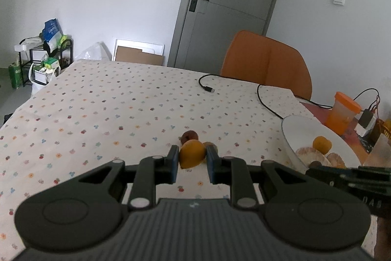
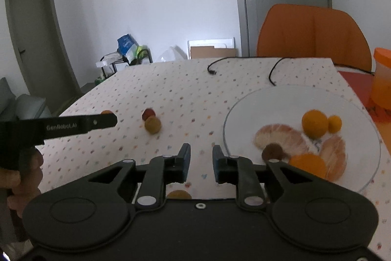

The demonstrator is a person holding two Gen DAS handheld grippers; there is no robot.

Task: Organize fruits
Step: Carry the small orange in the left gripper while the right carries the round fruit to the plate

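On the worktop [image 1: 102, 99], covered by a cream cloth dotted with small coloured flowers, a round orange-yellow fruit [image 1: 192, 154] is framed between the blue-padded fingers of the left tongs [image 1: 191, 158]; whether the pads press on it cannot be told. Just behind it a dark red fruit [image 1: 189, 136] and a brownish-green fruit [image 1: 210, 145] are seen. The right tongs [image 2: 200, 155] are held apart over bare cloth, beside a white round plate [image 2: 244, 119]. On the plate, pale pink peeled citrus segments [image 2: 276, 136], round orange fruits [image 2: 314, 122] and a small brown fruit [image 2: 271, 150] are gathered. A black cable [image 1: 265, 99] is laid across the far worktop.
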